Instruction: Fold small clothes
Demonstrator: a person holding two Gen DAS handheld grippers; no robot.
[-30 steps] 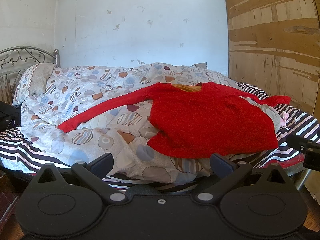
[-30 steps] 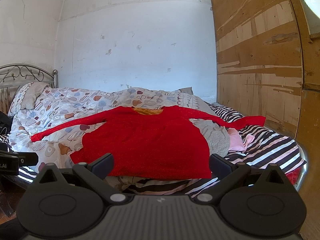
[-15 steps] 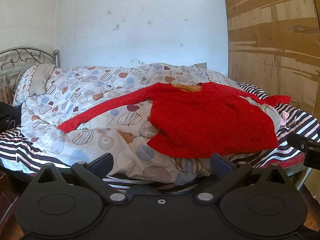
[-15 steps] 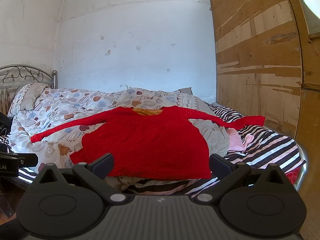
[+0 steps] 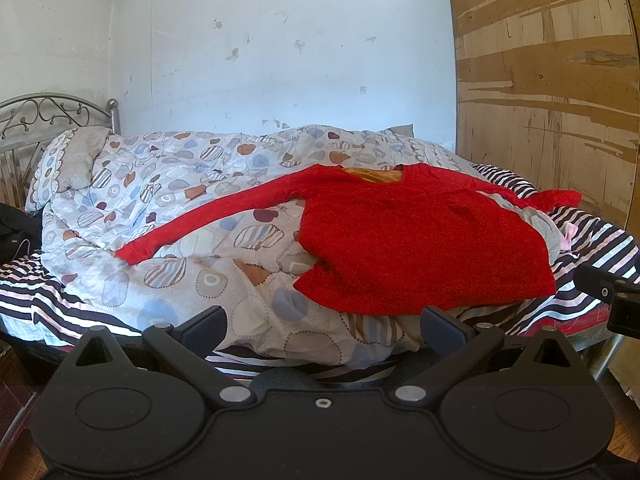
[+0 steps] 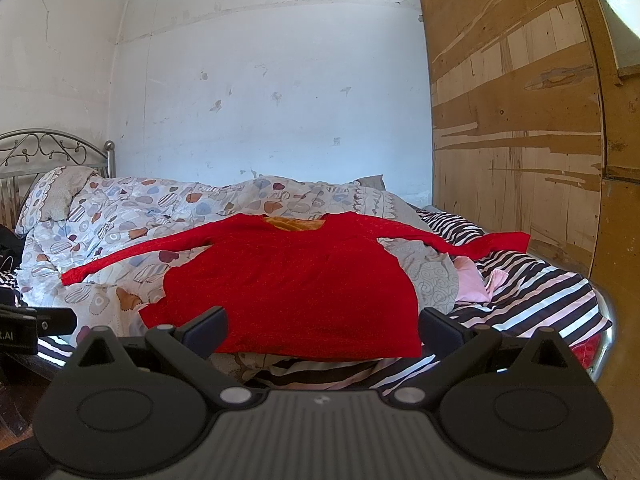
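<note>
The long-sleeved top is bright red, with an orange-yellow inside at the neck. The quilt under it is pale grey-white, printed with blue, brown and striped ovals and hearts. The sheet carries black, white and pink stripes. A pink cloth shows beside grey swirl-patterned fabric.

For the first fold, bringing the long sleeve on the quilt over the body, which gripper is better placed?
Probably the left gripper. In its view the long sleeve lies left of centre, on its side. The right gripper faces the red sweater body. Both are open and empty.
</note>
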